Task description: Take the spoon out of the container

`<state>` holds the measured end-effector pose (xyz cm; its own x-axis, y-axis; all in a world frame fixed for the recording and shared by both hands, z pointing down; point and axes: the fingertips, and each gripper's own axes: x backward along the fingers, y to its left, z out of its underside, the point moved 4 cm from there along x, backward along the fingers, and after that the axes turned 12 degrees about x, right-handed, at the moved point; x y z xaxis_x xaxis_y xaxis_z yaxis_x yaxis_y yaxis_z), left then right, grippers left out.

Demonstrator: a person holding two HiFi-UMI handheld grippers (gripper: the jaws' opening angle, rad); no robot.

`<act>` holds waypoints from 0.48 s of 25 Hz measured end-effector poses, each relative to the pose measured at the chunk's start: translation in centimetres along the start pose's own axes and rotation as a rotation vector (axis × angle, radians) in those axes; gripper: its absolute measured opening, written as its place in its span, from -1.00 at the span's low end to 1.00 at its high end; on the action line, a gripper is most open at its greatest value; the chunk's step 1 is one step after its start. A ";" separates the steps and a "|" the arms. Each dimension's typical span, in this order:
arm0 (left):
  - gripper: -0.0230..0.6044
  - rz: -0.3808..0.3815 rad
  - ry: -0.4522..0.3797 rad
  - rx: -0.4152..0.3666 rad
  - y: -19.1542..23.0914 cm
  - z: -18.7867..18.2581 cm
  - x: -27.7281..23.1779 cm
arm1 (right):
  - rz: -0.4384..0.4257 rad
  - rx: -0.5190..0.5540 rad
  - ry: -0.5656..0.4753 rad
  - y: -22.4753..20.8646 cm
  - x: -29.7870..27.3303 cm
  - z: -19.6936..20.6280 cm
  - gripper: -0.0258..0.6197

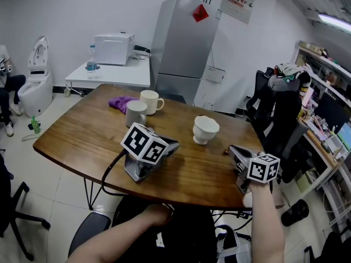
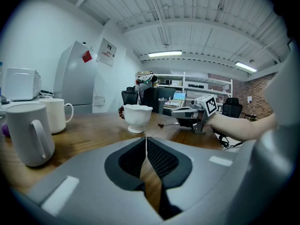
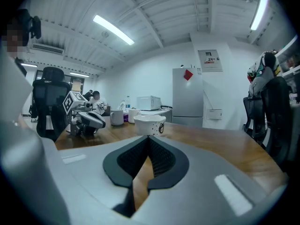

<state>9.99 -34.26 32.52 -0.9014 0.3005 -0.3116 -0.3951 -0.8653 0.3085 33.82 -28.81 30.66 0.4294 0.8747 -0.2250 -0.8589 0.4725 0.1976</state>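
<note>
Well, on the left of the wooden tabletop [image 1: 77, 138] a grey mug [image 1: 136, 113] and a paler mug [image 1: 151, 101] stand together, and the left gripper [image 1: 174, 145] rests near them, its jaws pressed together on nothing. Next comes the white cup [image 1: 205, 129], and only the left gripper view shows the spoon [image 2: 168, 123] well: it lies flat on the wood between the cup and the right gripper [image 1: 232, 149], where the head view gives just a dark speck. The right gripper's jaws are clenched tight too, and its own view shows a small dark picture on the cup's side, but not the spoon.
</note>
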 end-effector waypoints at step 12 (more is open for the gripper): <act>-0.89 -0.001 0.000 0.001 0.0 0.0 0.1 | -0.009 -0.044 -0.037 -0.3 0.4 0.1 -0.92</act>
<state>9.90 -34.25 32.50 -0.9011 0.3010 -0.3121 -0.3958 -0.8648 0.3090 34.24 -28.63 30.58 0.4462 0.8744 -0.1907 -0.8663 0.4754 0.1533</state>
